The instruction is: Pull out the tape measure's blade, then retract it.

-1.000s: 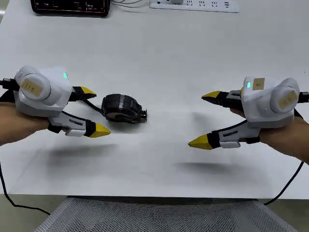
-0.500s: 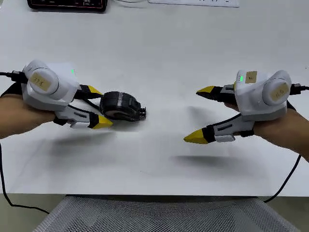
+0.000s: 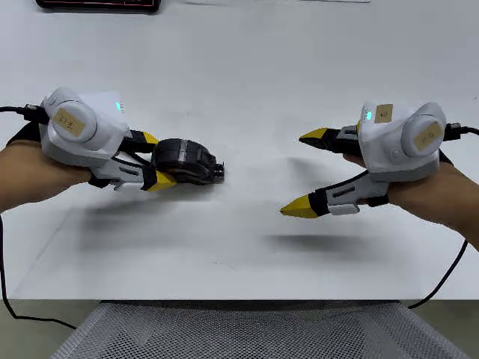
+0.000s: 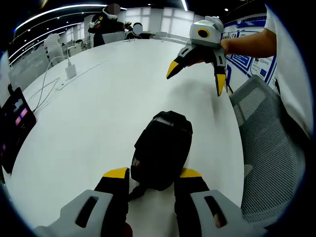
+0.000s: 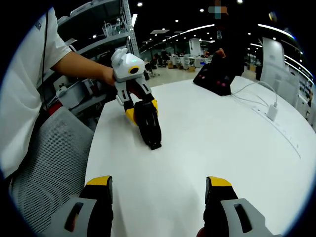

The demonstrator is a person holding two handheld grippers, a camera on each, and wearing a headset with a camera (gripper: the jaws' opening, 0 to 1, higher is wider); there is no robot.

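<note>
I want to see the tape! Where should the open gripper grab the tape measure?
Take the small end tab poking from the tape measure, coming from the right gripper: it faces that way, and the left gripper covers the rest.

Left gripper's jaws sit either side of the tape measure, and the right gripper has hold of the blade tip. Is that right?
One part is wrong. The right gripper holds nothing: the head view shows its jaws open and well apart from the tape measure, with the blade tip at the case, not pulled out. The left gripper does have its jaws either side of the tape measure.
</note>
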